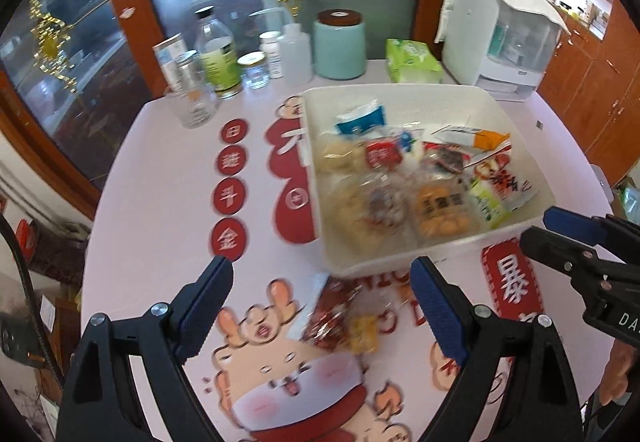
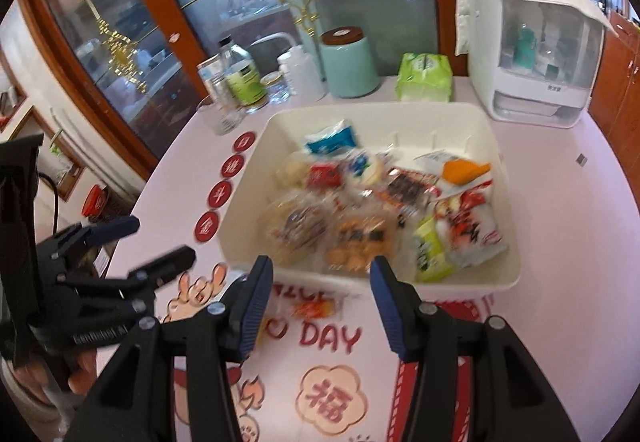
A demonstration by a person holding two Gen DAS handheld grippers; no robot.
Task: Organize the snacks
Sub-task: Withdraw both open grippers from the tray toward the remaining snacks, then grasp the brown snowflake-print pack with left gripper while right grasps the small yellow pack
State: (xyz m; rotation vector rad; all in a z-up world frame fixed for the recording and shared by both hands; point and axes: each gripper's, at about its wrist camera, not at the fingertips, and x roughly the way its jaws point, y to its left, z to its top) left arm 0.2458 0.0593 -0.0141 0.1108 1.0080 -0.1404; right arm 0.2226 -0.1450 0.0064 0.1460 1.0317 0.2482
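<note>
White bin point(image 2: 512, 274) sits mid-table on the pink cartoon tablecloth point(image 2: 580, 242), w/ a pile of wrapped snacks point(image 2: 360, 210) inside: a blue-white pack at the far side, an orange one toward the bin's right, a red-white bag and green pack at its near right corner, and clear-wrapped biscuits at the near wall.

One red snack packet point(image 1: 340, 318) lies outside, on the cloth just in front of the bin's near wall.

Left gripper point(image 1: 320, 306) hovers over that packet, jaws wide apart, nothing between the pads.

Right gripper point(image 2: 320, 302) is also just in front of the bin's near wall, jaws apart and empty.

Behind the bin: teal canister point(image 2: 350, 62), green tissue pack point(image 2: 424, 76), bottles and jars point(image 2: 240, 82). A white dispenser box point(image 2: 532, 54) stands behind the bin's right corner.
</note>
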